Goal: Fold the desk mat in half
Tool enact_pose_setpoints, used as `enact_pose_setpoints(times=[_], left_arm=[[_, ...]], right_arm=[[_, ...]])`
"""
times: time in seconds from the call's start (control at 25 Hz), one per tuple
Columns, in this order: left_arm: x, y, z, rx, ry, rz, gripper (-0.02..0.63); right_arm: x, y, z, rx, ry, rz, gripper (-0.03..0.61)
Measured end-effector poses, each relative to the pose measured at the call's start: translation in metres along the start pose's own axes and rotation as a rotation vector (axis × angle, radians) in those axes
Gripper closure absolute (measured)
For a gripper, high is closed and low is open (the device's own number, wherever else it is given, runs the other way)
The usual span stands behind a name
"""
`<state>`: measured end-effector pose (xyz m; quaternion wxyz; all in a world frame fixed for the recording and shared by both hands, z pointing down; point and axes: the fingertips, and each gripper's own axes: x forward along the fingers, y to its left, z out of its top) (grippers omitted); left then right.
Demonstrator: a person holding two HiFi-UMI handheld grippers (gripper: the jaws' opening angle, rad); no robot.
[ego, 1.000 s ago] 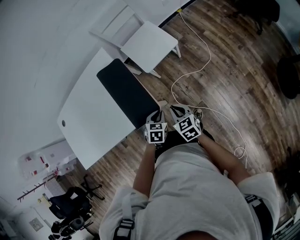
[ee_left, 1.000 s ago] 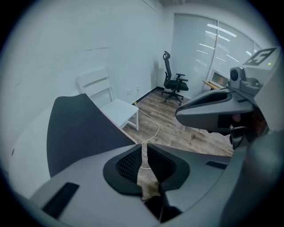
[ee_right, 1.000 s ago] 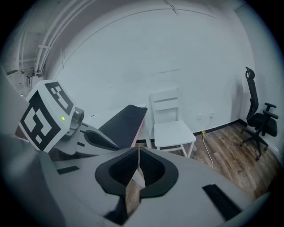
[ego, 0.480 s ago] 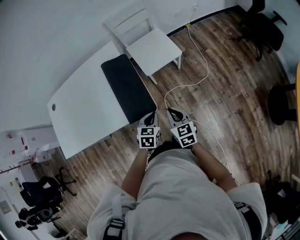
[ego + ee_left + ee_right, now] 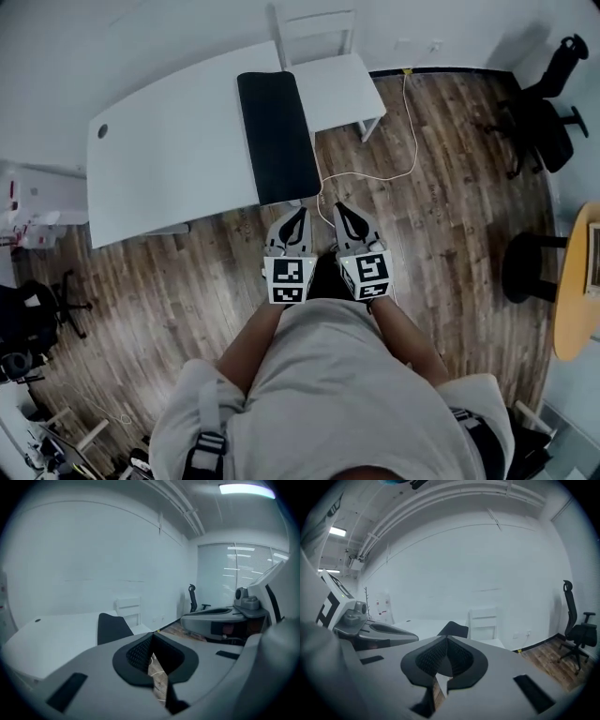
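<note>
The black desk mat (image 5: 278, 136) lies flat along the right end of the white desk (image 5: 178, 159). Both grippers hang over the wood floor, short of the desk's near edge and close to the person's body. My left gripper (image 5: 299, 212) is shut with nothing between its jaws. My right gripper (image 5: 339, 208), just beside it, is also shut and empty. The left gripper view shows its jaw tips (image 5: 152, 634) met, with the mat (image 5: 112, 627) beyond. In the right gripper view the tips (image 5: 446, 638) touch and the mat (image 5: 454, 629) shows ahead.
A white chair (image 5: 328, 66) stands at the desk's right end, beside the mat. A pale cable (image 5: 394, 159) loops over the floor to the wall. Black office chairs (image 5: 544, 122) and a round stool (image 5: 530, 267) stand to the right, and a wooden table (image 5: 577, 281) at the edge.
The grippers were at the desk's near corner by the mat; now they sit back from it, over the floor. The head view has swung, so the desk lies higher in frame.
</note>
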<state>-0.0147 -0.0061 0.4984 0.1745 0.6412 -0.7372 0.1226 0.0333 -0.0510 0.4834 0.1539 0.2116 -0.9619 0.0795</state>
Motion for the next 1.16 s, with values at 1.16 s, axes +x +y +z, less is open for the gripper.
enact_pose_setpoints(times=[1.16], left_arm=[[-0.115, 0.027, 0.033, 0.019, -0.229, 0.081, 0.601]], right_arm=[[-0.058, 0.094, 0.062, -0.154, -0.116, -0.058, 0.540]])
